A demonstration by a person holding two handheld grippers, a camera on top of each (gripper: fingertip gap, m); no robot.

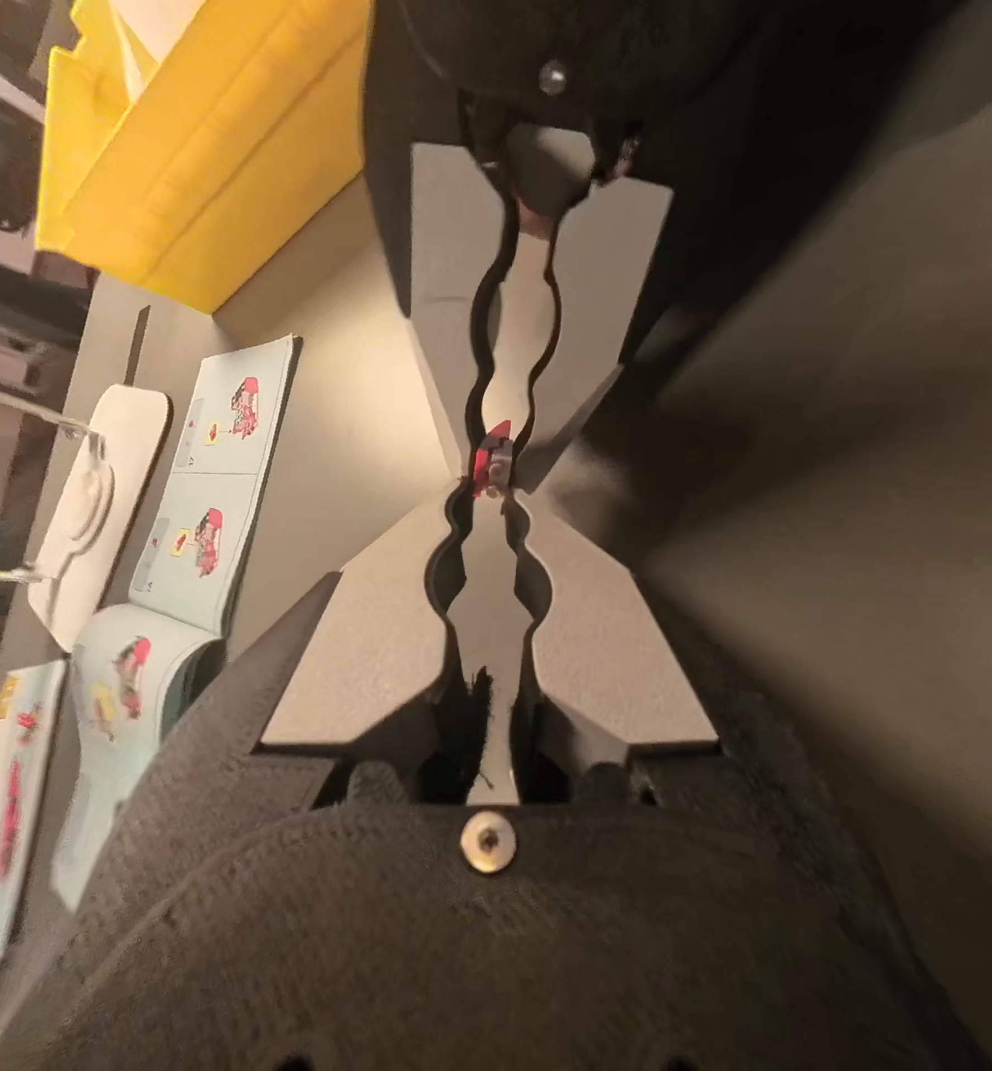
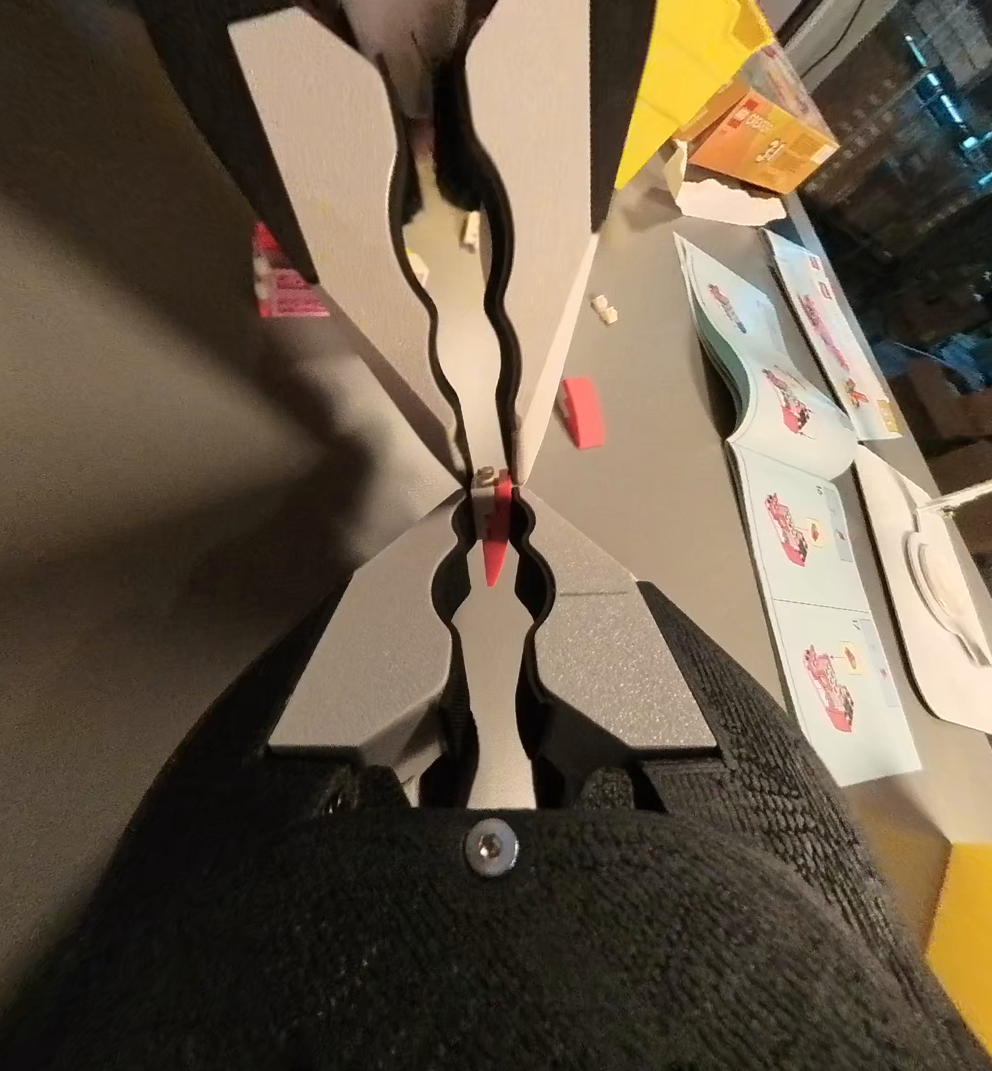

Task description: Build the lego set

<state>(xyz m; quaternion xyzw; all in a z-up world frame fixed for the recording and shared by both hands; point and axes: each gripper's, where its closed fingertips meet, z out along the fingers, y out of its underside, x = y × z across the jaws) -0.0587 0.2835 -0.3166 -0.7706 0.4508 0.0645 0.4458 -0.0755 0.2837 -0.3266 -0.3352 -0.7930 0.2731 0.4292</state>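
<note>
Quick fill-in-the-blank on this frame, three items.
1. The right gripper grips a small red-and-___ brick piece.
2. The bin at the table's far edge is ___.
3. The loose curved brick lying on the table is ___.
Missing words: grey; yellow; red.

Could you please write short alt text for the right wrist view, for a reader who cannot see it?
Two grey two-finger grippers meet tip to tip over a grey table; the near right gripper pinches a small red and grey toy brick piece, which the left gripper also reaches. A loose red curved brick and an open pale-blue instruction booklet lie to the right.
</note>
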